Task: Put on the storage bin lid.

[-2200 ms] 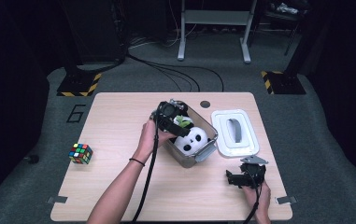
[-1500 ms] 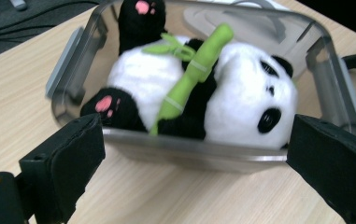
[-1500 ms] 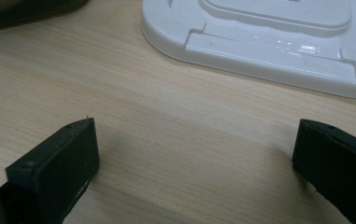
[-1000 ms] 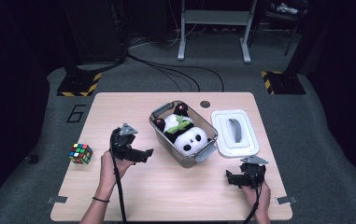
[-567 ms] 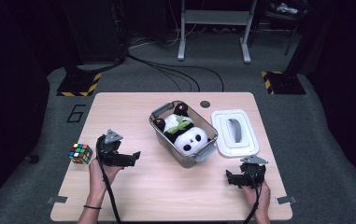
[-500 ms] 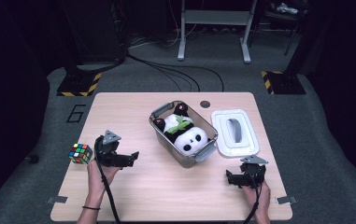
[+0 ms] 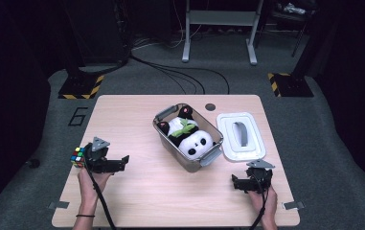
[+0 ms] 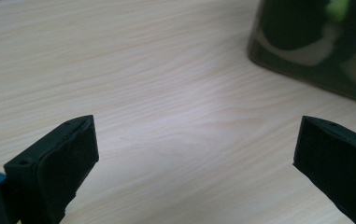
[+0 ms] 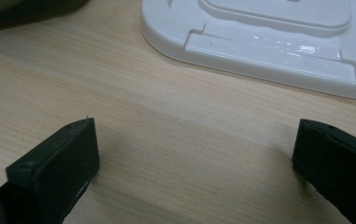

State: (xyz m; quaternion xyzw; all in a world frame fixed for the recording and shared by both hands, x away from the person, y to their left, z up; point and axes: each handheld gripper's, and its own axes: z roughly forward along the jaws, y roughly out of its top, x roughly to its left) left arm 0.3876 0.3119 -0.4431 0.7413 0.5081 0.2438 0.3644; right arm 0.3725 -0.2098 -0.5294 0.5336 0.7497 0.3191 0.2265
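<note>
From high up I see my left tongs right beside the colour cube at the surface's left edge, and my right tongs just under the white lid; the panda lies in the clear box. In the left gripper view my jaws are wide open and hold nothing, with the box up ahead; in the right gripper view they gape empty too, near the lid.

Two black plastic hand-held grippers, left and right, each topped with a grey three-cornered plate, trailing black cables; thin dark band at left wrist.

Left claw — beside cube
</note>
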